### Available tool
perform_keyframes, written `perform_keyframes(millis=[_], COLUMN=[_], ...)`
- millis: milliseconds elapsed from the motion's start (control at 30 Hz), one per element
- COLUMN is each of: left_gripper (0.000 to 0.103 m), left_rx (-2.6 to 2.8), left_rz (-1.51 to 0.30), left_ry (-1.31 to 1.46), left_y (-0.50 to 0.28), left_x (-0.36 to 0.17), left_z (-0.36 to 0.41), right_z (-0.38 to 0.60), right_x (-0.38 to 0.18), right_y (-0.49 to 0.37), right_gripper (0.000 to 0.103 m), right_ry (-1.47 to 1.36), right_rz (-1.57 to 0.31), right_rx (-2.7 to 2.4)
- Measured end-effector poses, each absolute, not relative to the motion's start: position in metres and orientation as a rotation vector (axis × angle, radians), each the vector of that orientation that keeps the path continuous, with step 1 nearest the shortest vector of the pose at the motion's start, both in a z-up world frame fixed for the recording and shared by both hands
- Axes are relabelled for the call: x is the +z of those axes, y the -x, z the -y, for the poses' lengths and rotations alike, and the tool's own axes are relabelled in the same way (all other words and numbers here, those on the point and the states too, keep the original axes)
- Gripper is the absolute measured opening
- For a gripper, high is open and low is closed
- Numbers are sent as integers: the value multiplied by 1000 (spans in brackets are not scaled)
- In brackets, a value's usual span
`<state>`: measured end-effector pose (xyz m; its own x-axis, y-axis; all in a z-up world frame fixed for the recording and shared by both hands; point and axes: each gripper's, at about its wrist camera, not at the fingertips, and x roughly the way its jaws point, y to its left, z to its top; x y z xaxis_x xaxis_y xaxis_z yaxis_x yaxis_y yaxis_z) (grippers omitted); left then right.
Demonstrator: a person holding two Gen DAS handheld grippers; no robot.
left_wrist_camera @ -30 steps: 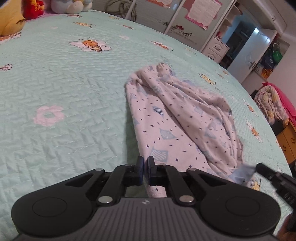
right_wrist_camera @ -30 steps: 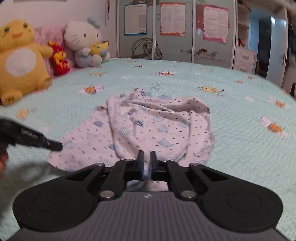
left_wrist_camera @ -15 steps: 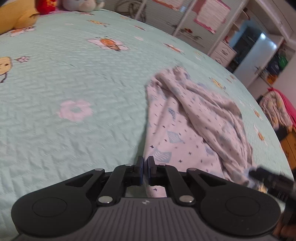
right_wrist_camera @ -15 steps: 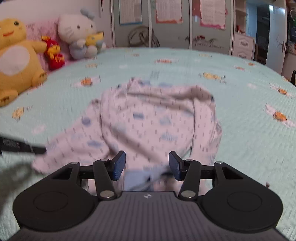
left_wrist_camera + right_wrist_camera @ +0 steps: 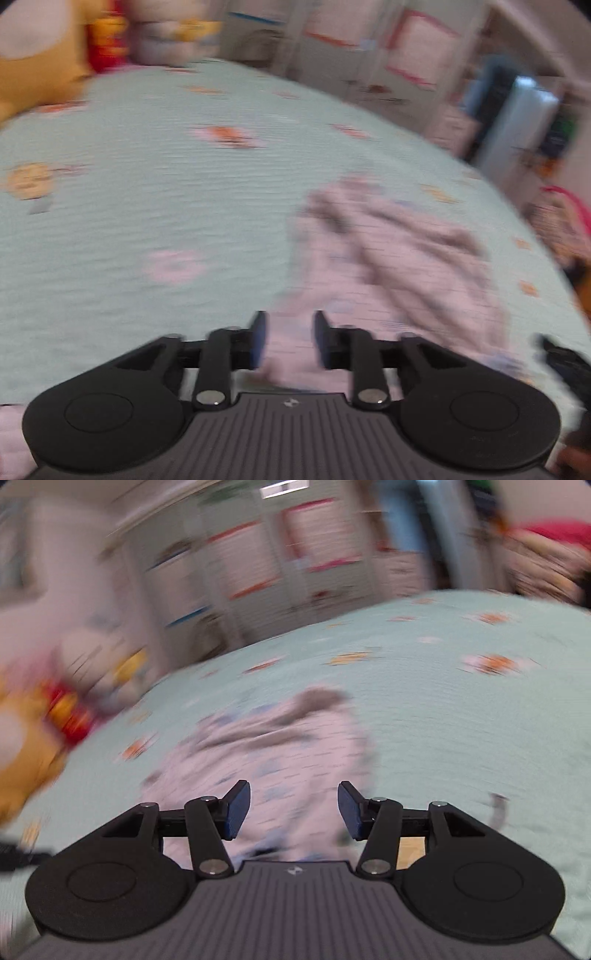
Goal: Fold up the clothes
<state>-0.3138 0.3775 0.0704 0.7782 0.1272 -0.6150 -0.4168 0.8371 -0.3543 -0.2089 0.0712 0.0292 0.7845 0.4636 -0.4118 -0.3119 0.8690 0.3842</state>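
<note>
Both views are badly smeared, so we note only the coarse layout.

Left wrist view: our left gripper (image 5: 288, 339) sits at the bottom centre of the frame, its jaws parted and opening. Pale cloth shows in the gap between the blue pads (image 5: 258, 339), but the pads do not press on it. The garment (image 5: 399, 258), a pinkish-white piece with a small dark print, lies crumpled on the mint-green bedspread (image 5: 147, 206), running from the gripper up toward the centre right of the frame. A black shape at the lower right edge is the right gripper (image 5: 565, 365). A yellow plush toy (image 5: 33, 66) sits in the upper left corner.

Right wrist view: our right gripper (image 5: 293, 808) is at the bottom centre, jaws spread wide and opening further. The garment (image 5: 280, 738) lies on the bedspread (image 5: 461, 720) beyond and below the pads, reaching from the gap up to the middle of the frame; nothing is pinched. Plush toys (image 5: 44, 716) blur along the left edge. Cabinets with posters (image 5: 258, 572) fill the top.
</note>
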Motion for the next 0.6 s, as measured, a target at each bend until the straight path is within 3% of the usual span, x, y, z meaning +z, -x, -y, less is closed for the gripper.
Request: perform_keyframes(millis=[100, 233, 600], left_gripper=[53, 53, 53], left_rx=[155, 43, 99], left_rz=[-635, -706, -818], left_ry=[581, 711, 883], left_y=[285, 237, 182], left_x=[71, 59, 20], left_z=[-357, -340, -326], right_z=[-45, -16, -13], right_x=[5, -41, -52], right_y=[194, 190, 186], right_gripper=[58, 58, 58], right_ry=[-454, -672, -724], right_rz=[-566, -565, -521], right_rx=[313, 295, 367])
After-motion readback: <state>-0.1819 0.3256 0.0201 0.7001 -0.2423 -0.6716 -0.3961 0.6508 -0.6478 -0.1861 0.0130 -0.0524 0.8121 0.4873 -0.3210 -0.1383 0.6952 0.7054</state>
